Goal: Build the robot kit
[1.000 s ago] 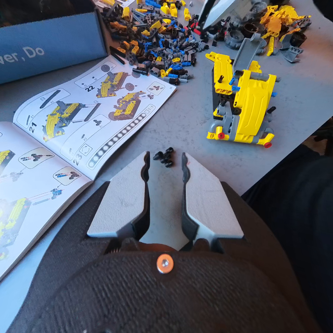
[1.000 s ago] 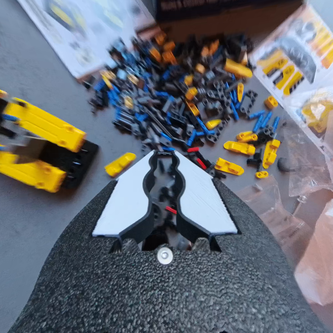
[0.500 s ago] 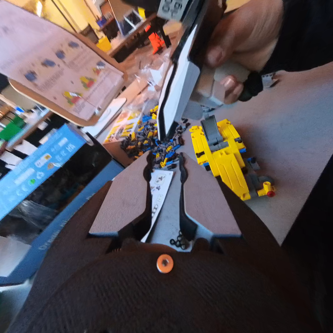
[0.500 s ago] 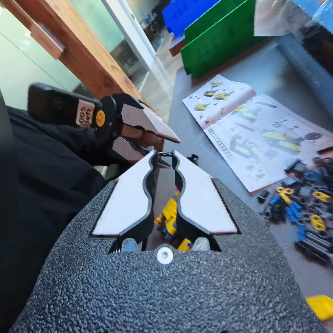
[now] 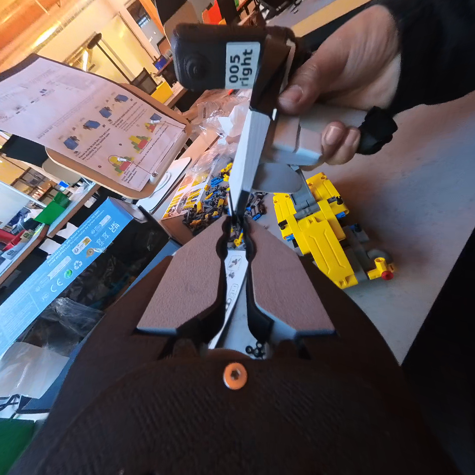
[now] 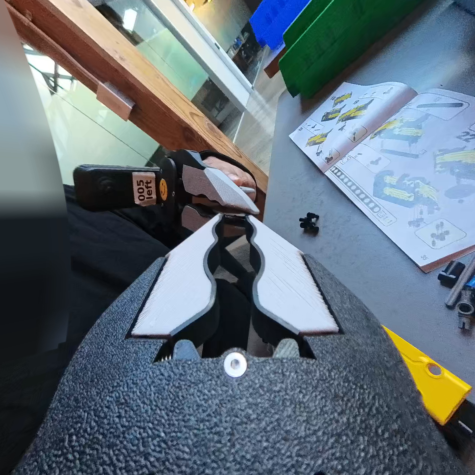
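Note:
My right gripper (image 6: 233, 217) is shut on a small black piece (image 6: 232, 216) held across its tips. My left gripper (image 5: 236, 223) meets it tip to tip, jaws narrowed to a small gap around that piece. The right gripper's tips (image 5: 235, 212) hide the contact, so I cannot tell if the left grips it. In the right wrist view the left gripper's upper finger (image 6: 221, 192) lies just over the piece. Both grippers hover off the table's near edge. A yellow and grey brick vehicle (image 5: 321, 239) lies on the grey table to the right.
A cluster of small black pins (image 6: 309, 223) lies near the open instruction booklet (image 6: 398, 167). A pile of loose parts (image 5: 205, 205), plastic bags (image 5: 213, 133), a blue box (image 5: 64, 257) and a board with a sheet (image 5: 90, 123) stand behind. Green bins (image 6: 334, 46) sit at the far end. Both grippers' tips are close together, under 4 cm apart.
Both grippers lifted off the table and turned to face each other. The right one brought the black piece from the parts pile. The left jaws have narrowed around it.

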A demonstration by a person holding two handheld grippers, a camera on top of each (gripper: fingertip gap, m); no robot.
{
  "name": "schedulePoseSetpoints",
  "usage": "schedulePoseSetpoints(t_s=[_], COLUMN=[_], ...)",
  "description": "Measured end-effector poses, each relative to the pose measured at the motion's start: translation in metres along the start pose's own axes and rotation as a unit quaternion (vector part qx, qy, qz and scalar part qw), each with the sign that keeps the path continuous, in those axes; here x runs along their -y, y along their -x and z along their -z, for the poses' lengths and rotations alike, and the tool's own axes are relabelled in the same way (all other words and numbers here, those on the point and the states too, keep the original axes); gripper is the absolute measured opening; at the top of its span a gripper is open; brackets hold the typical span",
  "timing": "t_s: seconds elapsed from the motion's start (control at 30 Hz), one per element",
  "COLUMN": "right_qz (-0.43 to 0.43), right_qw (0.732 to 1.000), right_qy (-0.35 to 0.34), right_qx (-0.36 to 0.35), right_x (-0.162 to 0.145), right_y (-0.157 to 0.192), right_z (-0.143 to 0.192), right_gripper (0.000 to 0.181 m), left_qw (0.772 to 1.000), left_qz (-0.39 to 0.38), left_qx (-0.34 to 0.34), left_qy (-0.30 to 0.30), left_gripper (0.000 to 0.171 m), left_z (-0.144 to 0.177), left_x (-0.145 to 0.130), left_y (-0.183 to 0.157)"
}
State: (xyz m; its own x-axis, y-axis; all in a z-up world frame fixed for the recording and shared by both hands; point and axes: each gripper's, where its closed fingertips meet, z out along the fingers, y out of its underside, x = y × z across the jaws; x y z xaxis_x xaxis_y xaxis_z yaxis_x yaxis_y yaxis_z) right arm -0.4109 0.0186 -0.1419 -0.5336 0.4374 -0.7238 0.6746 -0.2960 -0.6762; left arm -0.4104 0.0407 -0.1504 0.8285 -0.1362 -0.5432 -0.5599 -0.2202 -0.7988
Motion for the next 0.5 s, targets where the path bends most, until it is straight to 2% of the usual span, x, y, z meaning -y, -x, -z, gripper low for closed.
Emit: schedulePoseSetpoints(t_s=[0.13, 0.3, 0.5], right_qz=[0.017, -0.006, -0.021], right_qw=[1.0, 1.0, 0.999], right_qy=[0.017, 0.002, -0.025], right_qx=[-0.016, -0.019, -0.014], right_x=[0.0005, 0.0042, 0.0083], right_y=[0.0025, -0.002, -0.0039], right_z=[0.0001, 0.0, 0.0054], right_gripper=[0.016, 0.016, 0.016], left_qw=[1.0, 0.999, 0.998], left_qz=[0.011, 0.042, 0.014], left_qx=[0.001, 0.031, 0.067], left_qy=[-0.005, -0.001, 0.01], left_gripper=[0.005, 0.005, 0.005], left_z=[0.0016, -0.0009, -0.0058], left_x=[0.0019, 0.0002, 0.0002], left_y=[0.0002, 0.0042, 0.0056])
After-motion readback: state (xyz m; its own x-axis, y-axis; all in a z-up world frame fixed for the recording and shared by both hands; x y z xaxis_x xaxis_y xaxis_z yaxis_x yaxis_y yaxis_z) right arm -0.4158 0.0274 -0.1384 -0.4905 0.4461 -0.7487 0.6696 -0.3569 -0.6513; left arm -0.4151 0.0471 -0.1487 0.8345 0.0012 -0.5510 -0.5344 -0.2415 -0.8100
